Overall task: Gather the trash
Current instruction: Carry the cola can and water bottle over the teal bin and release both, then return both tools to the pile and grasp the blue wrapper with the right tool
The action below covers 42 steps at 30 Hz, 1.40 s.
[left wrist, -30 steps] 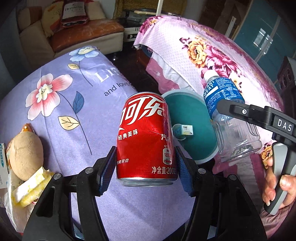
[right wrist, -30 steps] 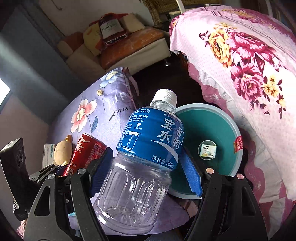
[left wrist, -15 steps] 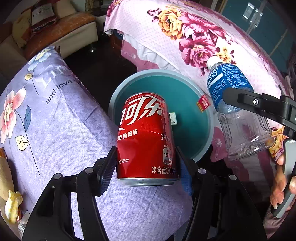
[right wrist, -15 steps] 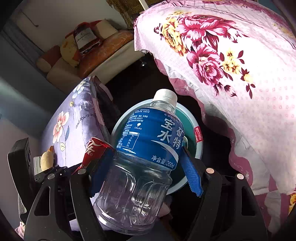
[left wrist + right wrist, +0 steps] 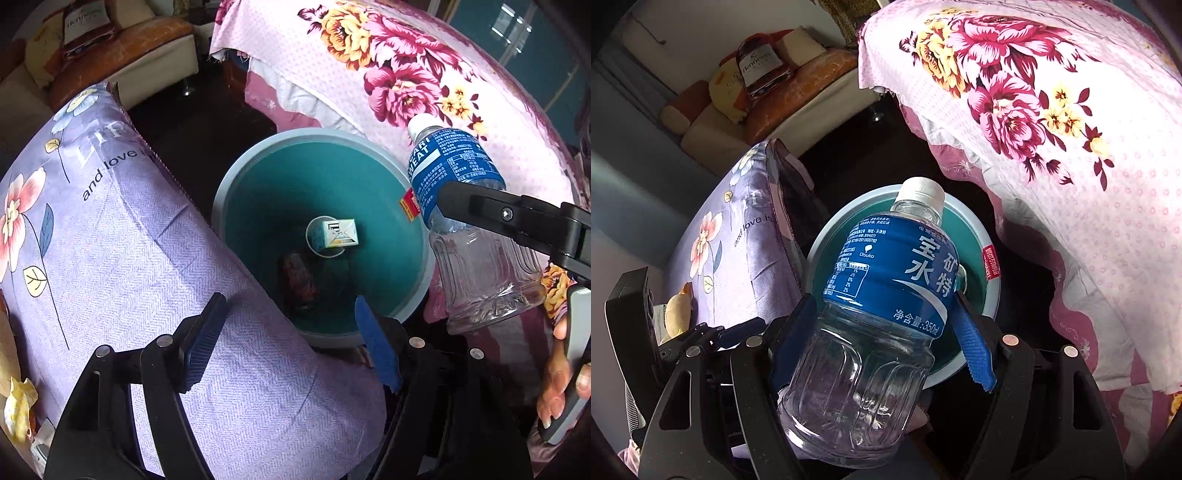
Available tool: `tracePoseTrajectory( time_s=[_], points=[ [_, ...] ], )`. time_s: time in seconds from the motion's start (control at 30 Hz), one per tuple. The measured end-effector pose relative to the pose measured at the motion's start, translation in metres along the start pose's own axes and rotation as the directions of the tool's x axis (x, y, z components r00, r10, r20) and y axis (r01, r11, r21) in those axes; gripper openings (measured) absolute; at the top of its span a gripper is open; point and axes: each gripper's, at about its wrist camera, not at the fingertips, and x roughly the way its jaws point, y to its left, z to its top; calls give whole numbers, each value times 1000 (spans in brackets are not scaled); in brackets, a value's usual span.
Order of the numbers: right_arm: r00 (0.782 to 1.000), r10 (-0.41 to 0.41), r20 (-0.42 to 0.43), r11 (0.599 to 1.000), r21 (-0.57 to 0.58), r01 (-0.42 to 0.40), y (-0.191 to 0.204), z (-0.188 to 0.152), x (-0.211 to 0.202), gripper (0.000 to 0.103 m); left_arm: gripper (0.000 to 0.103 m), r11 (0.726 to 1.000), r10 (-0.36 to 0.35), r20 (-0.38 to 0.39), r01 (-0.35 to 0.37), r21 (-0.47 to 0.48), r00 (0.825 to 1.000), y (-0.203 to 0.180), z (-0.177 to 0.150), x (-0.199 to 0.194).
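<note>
Pocari Sweat bottle [image 5: 882, 317], "350ml", clamped in right gripper [image 5: 882, 325]; left gripper [image 5: 288, 339] opening, empty, above bin [image 5: 236, 177].

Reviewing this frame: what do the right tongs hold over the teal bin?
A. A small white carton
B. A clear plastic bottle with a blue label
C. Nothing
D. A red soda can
B: the right tongs are clamped on the clear bottle with the blue label and white cap, held above the teal bin.
</note>
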Motion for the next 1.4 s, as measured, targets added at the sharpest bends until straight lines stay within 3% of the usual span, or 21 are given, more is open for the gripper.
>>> tracePoseTrajectory(
  time_s=[0.17, 0.47, 0.63, 1.0, 1.4],
  points=[
    [1000, -7, -15, 1000, -9, 7, 3, -1, 5, 70, 86, 999, 1, 23, -1, -36, 1000, 7, -4, -8],
    [997, -42, -62, 999, -11, 42, 7, -6, 19, 71, 91, 994, -10, 80, 19, -106, 997, 29, -11, -30],
    [992, -55, -109, 998, 3, 56, 9, -12, 29, 71, 92, 989, -24, 101, 38, -144, 995, 44, -16, -40],
    [991, -83, -107, 996, -31, 80, 36, -14, 24, 75, 92, 971, -50, 143, 81, -223, 989, 76, -35, -58],
    [987, -99, -123, 988, -126, 84, 98, -26, 22, 77, 92, 947, -35, 212, 101, -306, 977, 128, -75, -98]
  ],
)
